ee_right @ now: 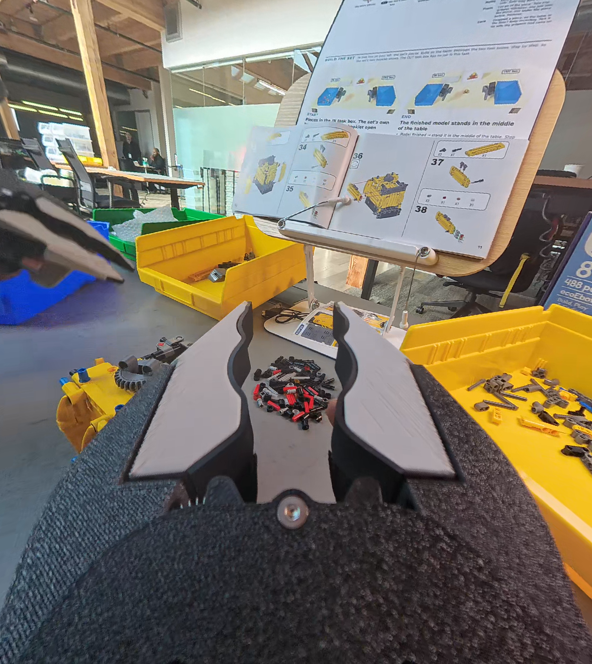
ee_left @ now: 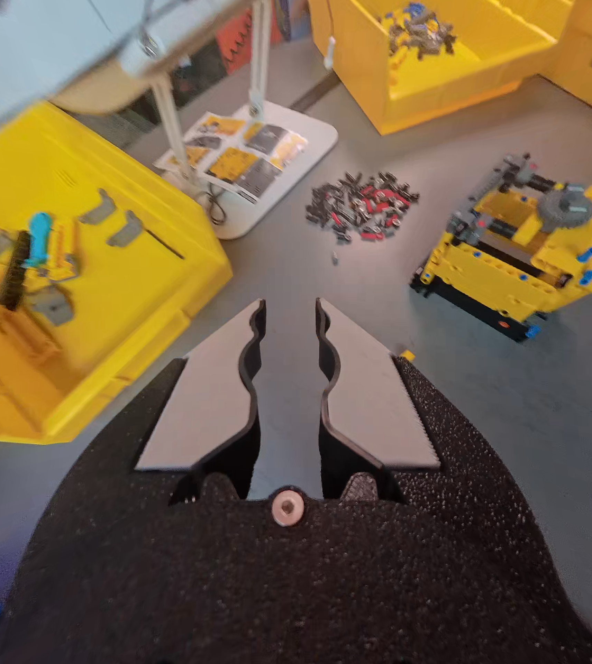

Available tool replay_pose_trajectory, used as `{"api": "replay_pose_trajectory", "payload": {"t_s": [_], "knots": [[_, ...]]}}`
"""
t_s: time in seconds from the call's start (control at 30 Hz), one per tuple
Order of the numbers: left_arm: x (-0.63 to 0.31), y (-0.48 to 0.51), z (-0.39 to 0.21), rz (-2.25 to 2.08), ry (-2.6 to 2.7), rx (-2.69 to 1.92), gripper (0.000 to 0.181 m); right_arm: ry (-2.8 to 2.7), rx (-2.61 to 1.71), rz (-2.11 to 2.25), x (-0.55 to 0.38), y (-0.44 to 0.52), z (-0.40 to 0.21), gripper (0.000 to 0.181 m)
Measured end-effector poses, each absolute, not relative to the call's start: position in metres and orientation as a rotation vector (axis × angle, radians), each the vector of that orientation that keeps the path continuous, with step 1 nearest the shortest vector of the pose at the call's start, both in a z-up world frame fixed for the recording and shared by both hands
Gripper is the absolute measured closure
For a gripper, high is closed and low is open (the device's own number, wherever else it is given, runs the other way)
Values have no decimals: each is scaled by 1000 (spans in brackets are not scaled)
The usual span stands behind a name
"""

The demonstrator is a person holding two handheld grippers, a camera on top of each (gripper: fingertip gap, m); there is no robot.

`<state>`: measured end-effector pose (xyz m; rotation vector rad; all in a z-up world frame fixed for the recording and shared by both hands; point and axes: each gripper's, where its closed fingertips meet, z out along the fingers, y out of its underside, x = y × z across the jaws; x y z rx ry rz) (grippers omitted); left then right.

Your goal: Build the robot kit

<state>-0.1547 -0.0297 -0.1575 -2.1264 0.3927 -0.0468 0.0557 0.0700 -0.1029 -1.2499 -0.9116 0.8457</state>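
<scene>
Farthest left, the left gripper hangs in the air above the grey table. Its claw is moderately open and holds nothing; in its own view only bare table shows between the fingers. Below and behind it sit one blue bin and one green bin holding crumpled clear wrap. Next comes a yellow bin with a few grey and orange parts in it. Nearer the camera stands a single yellow brick model with a grey gear on top and blue pins at its corners. It stands on the table well apart from both claws, and its top looks unfinished. In the middle, the right gripper hovers low with its claw also open and empty. Through the gap shows one loose pile of small pieces in black, red and grey, lying on the table just ahead. Behind the pile rises one book stand carrying an open instruction booklet under a printed sheet. A folded leaflet and a black cable lie on its base. To the right, a second yellow bin holds many scattered grey, black and yellow parts, too many to count. One blue carton stands behind it.
</scene>
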Motion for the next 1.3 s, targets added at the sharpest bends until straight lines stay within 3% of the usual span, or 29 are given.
{"api": "replay_pose_trajectory", "payload": {"t_s": [0.17, 0.37, 0.73, 1.0, 1.17, 1.27, 1.3], "knots": [[-278, 39, -84, 228, 198, -2096, 150, -910, -1260, 850, 56, 72, -105, 137], [-407, 116, -128, 431, 128, -2292, 152, -925, -1278, 842, 55, 75, -112, 137], [-461, 184, -200, 708, 300, -2687, 154, -940, -1322, 873, 52, 82, -125, 138], [-473, 171, -231, 839, 798, -3019, 147, -933, -1352, 925, 52, 86, -130, 138], [-467, 166, -237, 668, 852, -3109, 165, -927, -1369, 947, 52, 89, -133, 138], [-462, 159, -238, 564, 819, -3145, 166, -931, -1374, 950, 52, 89, -135, 138], [-460, 158, -238, 539, 836, -3144, 181, -933, -1377, 952, 51, 89, -135, 138]]}}
